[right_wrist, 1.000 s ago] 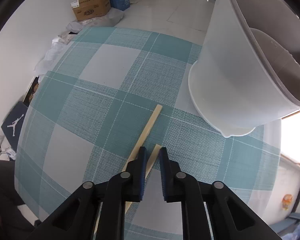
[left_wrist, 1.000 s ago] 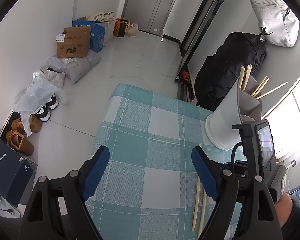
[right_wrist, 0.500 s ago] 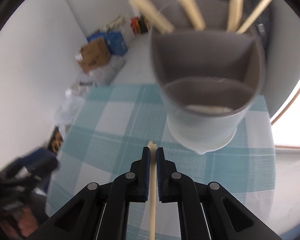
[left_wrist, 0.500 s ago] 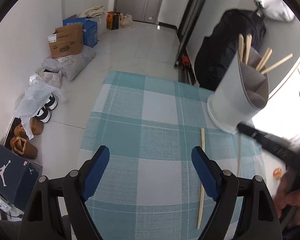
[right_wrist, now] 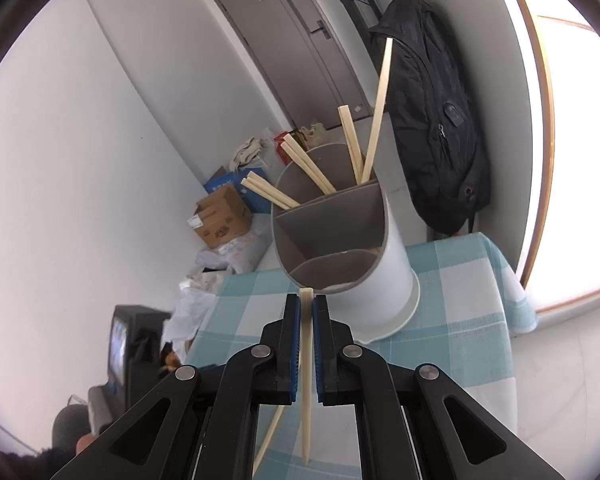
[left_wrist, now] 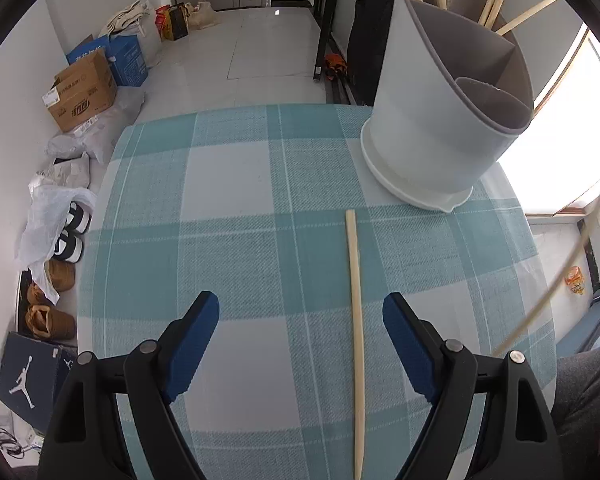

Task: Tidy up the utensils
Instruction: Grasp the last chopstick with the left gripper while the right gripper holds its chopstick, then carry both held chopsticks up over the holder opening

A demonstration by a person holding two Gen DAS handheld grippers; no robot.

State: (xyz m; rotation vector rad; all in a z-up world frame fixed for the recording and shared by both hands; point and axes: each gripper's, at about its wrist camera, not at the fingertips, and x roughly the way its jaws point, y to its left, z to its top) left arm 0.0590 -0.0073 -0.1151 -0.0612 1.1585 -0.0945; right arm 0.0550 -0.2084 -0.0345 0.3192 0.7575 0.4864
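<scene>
My left gripper (left_wrist: 302, 344) hangs open over the teal checked tablecloth (left_wrist: 228, 248). One wooden chopstick (left_wrist: 356, 320) lies flat on the cloth between its fingers, nearer the right one and not touched. The white and grey utensil holder (left_wrist: 432, 120) stands at the far right of the table with several chopsticks in its back compartment. My right gripper (right_wrist: 307, 308) is shut on a second chopstick (right_wrist: 306, 360), held in the air just in front of the holder (right_wrist: 380, 280). That held chopstick (left_wrist: 560, 280) shows blurred at the right edge of the left wrist view.
A black backpack (right_wrist: 432, 128) hangs by the bright window behind the table. Cardboard boxes (left_wrist: 82, 94), plastic bags and shoes (left_wrist: 70, 232) lie on the floor to the left. A person's leg (left_wrist: 580, 392) is at the table's near right corner.
My right gripper closed on one chopstick, lifted it off the cloth and rose to face the holder. My left gripper stayed open and shifted over the remaining chopstick.
</scene>
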